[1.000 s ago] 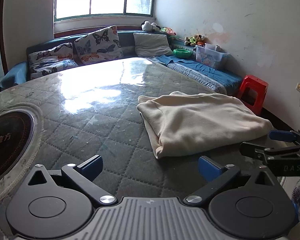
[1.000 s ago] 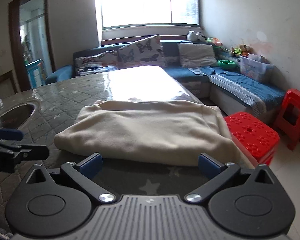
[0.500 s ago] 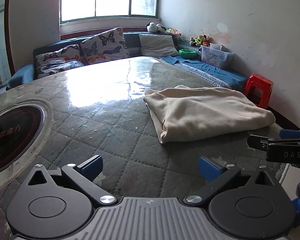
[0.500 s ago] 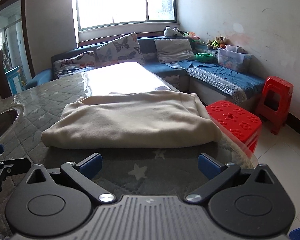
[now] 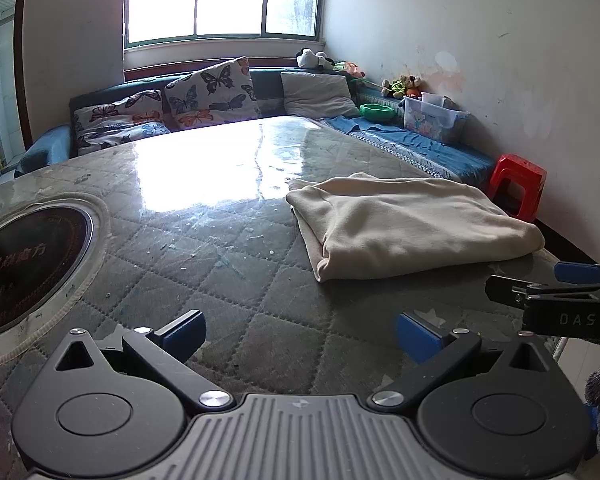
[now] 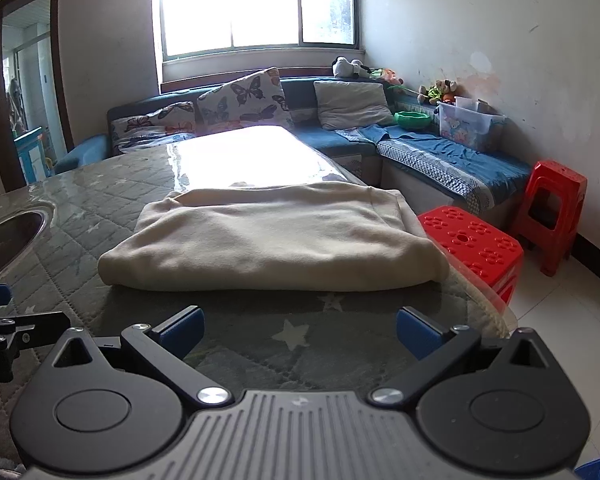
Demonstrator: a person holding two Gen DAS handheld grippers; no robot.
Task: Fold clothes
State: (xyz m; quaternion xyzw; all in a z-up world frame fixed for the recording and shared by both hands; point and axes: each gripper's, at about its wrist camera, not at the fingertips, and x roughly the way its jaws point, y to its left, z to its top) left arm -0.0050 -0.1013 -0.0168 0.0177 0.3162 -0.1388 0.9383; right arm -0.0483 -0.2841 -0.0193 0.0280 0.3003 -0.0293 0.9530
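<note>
Cream garment [image 6: 272, 240] lies folded into a compact rectangle near the desk's [image 5: 220, 280] right edge. I hold my left gripper [image 5: 300, 334] and right gripper [image 6: 300, 332] short of it, jaws released and empty; the fold looks complete.

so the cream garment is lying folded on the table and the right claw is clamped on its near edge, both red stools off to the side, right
Not quite. The right claw is open and empty, short of the cream garment, with bare quilted table between its fingers; the right wrist view shows this. The rest holds: the garment lies folded on the table, and both red stools stand off to the side.
</note>
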